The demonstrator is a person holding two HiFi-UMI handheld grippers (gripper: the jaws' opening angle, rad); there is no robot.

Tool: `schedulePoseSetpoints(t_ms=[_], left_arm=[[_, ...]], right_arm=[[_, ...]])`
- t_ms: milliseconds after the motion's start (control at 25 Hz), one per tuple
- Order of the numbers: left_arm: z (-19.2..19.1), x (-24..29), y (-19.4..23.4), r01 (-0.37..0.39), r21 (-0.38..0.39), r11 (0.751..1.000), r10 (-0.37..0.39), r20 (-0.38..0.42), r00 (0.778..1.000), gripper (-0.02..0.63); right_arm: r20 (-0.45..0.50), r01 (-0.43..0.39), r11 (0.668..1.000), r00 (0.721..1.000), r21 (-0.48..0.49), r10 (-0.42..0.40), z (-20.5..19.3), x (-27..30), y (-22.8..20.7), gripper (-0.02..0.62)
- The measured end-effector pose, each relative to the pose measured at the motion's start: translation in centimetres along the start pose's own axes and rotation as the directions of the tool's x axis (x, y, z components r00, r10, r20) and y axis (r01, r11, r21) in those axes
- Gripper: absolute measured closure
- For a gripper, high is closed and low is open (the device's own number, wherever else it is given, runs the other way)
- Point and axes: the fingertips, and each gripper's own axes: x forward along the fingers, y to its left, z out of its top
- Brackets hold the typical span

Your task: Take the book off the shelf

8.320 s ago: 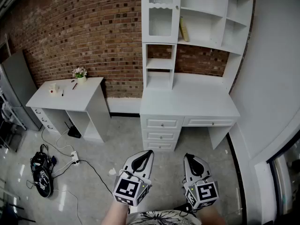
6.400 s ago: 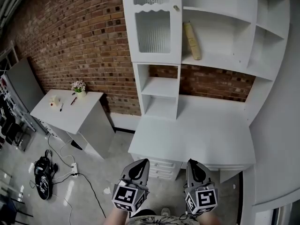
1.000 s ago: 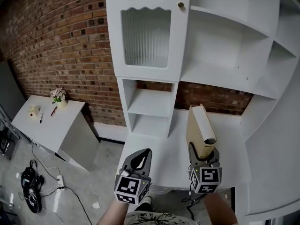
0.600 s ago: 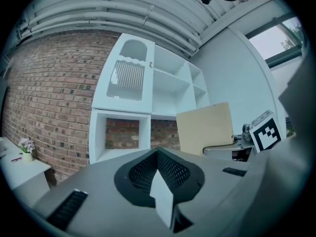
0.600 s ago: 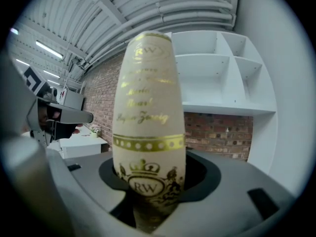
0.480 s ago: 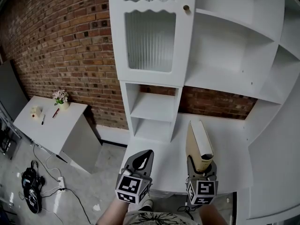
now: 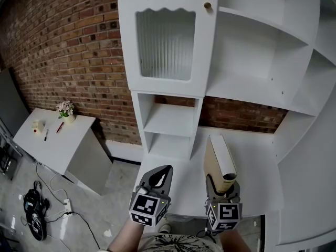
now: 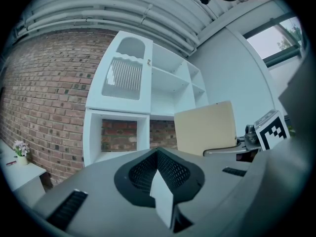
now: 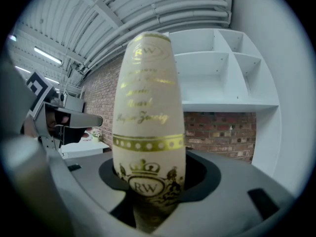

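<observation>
Head view: your right gripper, at 5 o'clock, clamps the book by its lower end, upright over the desk and off the shelf. Your left gripper holds nothing.

Left gripper view: its jaws are together, and the book is at 2 o'clock.

Right gripper view: its jaws stand wide, pressing the book's spine.

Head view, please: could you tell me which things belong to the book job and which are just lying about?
Belonging: book, clamped in the right gripper; white shelf unit.
Lying about: side table, flower pot, red pen, black bag on the floor; left gripper, shut and empty.
</observation>
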Motion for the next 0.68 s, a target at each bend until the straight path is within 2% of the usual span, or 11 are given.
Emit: schedulePoseSetpoints(t_ms=[280, 680], left_arm=[[0.3, 0.8, 0.0, 0.016, 0.008, 1.0, -0.016, 0.011, 1.0, 0.598], [-0.3, 1.0, 0.5, 0.021, -0.007, 1.0, -0.021, -0.014, 1.0, 0.598]], right_arm=[[0.017, -0.027, 1.0, 1.0, 0.003, 0.027, 1.4, 0.4, 1.0, 0.362], [0.014, -0.001, 1.0, 1.0, -0.001, 0.001, 1.5, 0.8, 0.4, 0.362]])
